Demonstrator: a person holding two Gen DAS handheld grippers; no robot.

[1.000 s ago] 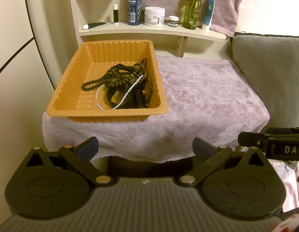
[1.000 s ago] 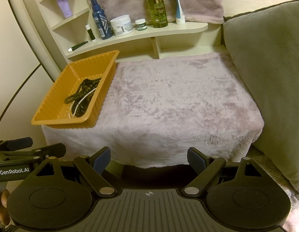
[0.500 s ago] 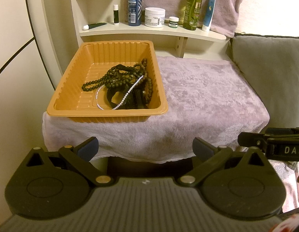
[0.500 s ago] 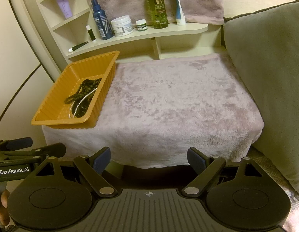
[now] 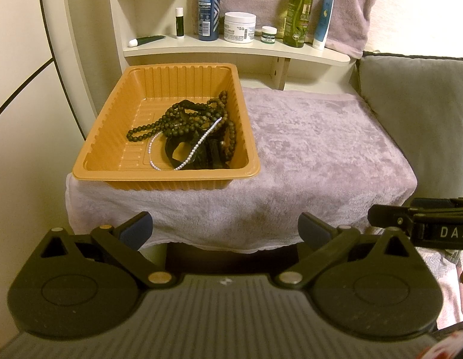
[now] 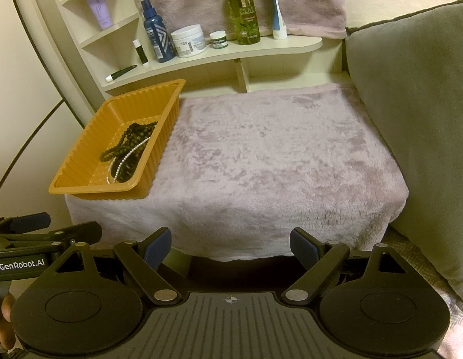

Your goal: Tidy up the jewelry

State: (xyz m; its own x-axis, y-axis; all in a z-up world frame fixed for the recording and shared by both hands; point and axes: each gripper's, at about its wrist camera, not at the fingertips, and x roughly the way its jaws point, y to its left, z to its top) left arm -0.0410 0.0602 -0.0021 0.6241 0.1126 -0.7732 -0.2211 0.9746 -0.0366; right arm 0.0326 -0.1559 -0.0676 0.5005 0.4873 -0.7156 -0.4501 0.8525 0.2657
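Note:
An orange plastic tray (image 5: 93,149) sits on the left part of a towel-covered table; it also shows in the right wrist view (image 6: 81,152). In it lies a tangle of dark bead strands (image 5: 189,122) with a white pearl strand (image 5: 198,143) across them; the beads also show in the right wrist view (image 6: 126,140). My left gripper (image 5: 225,229) is open and empty, in front of the table's near edge. My right gripper (image 6: 231,243) is open and empty, also short of the near edge.
The table is draped in a mauve towel (image 6: 276,155). A shelf (image 5: 237,49) behind holds bottles, jars and tubes. A grey-green cushion (image 6: 417,104) stands to the right. A cream wall panel is at the left.

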